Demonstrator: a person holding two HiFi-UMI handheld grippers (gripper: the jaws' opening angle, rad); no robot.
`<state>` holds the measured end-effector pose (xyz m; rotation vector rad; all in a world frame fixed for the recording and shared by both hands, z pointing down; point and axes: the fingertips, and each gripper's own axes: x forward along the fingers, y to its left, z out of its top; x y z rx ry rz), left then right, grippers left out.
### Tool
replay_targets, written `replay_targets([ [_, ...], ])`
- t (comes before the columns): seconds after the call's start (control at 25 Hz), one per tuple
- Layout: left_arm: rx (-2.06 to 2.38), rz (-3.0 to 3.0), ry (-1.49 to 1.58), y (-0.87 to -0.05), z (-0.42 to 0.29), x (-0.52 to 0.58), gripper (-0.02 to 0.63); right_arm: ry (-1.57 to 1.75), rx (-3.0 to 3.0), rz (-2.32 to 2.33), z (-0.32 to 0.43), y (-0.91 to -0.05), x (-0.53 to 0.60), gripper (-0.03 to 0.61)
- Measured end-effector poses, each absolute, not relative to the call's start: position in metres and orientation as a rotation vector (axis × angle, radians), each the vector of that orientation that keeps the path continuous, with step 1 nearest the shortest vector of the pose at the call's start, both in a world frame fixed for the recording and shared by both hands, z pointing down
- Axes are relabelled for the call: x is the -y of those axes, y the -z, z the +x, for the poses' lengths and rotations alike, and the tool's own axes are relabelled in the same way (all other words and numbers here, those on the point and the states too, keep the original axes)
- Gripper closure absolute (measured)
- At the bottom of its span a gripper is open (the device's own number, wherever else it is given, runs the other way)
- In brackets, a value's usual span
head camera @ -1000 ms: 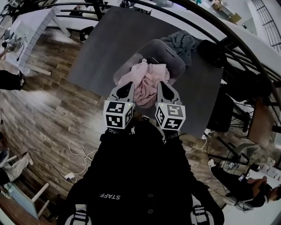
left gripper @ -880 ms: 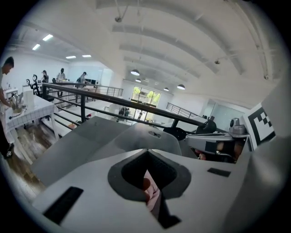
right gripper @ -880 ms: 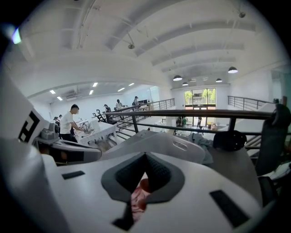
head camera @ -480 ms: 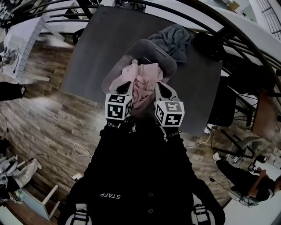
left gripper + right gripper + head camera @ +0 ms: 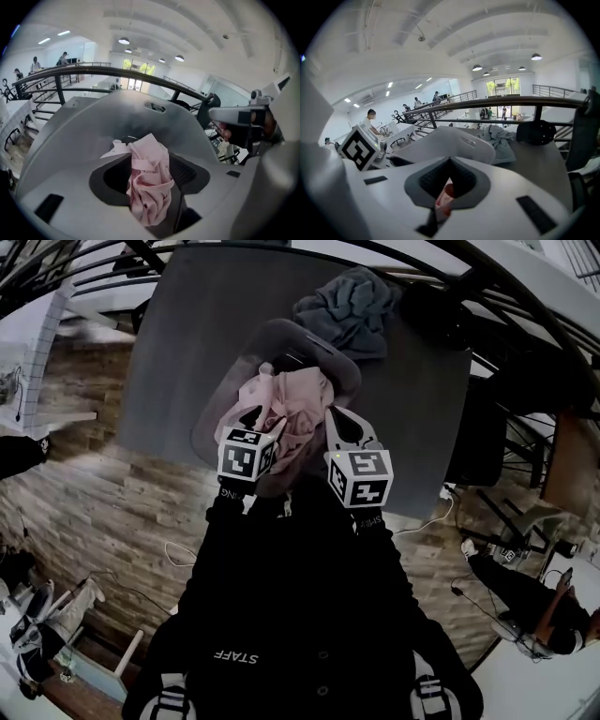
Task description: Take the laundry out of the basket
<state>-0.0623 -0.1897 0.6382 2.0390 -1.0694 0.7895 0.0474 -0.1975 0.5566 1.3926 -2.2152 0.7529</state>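
Observation:
A grey laundry basket (image 5: 314, 338) stands on a grey table (image 5: 178, 362). A pink garment (image 5: 292, 404) rises out of it toward me, bunched up between both grippers. My left gripper (image 5: 265, 420) is at the garment's left side. Its jaws are opening, and the pink cloth (image 5: 147, 183) hangs loose between them, with a dark gap on the left. My right gripper (image 5: 345, 420) is at the garment's right side, shut on a fold of the pink cloth (image 5: 443, 199). The basket wall (image 5: 122, 112) rises just behind the cloth.
A crumpled grey cloth (image 5: 352, 301) lies on the table beyond the basket, and shows as the grey cloth (image 5: 499, 138) in the right gripper view. A black chair (image 5: 473, 460) stands at the table's right edge. Railings run behind, and people sit or stand nearby.
Both grippers have drawn the pink garment up and toward me, out over the basket's near rim. The left gripper's jaws have parted.

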Motion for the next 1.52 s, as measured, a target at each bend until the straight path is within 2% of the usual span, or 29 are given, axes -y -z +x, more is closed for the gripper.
replay_targets([
  [0.08,1.015,2.020,-0.859,-0.660,-0.057,0.191,0.306,-0.764,2.213,1.390,0.052,-0.560,0.202,0.565],
  [0.16,0.984,2.003,-0.905,-0.679,-0.053,0.193,0.253,-0.774,2.211,1.384,0.056,-0.565,0.204,0.565],
  [0.52,0.935,1.927,-1.009,-0.730,-0.051,0.201,0.170,-0.800,2.193,1.364,0.068,-0.583,0.223,0.565],
  [0.72,0.907,1.877,-1.091,-0.762,-0.054,0.199,0.058,-0.808,2.186,1.359,0.071,-0.587,0.228,0.565],
  [0.8,0.888,1.858,-1.088,-0.773,-0.052,0.199,0.035,-0.809,2.182,1.357,0.071,-0.590,0.231,0.565],
  [1.04,0.850,1.784,-1.101,-0.811,-0.041,0.191,0.031,-0.805,2.146,1.344,0.072,-0.599,0.232,0.565],
  [1.52,0.863,1.808,-1.116,-0.827,-0.036,0.204,0.031,-0.828,2.148,1.323,0.074,-0.605,0.227,0.565],
])
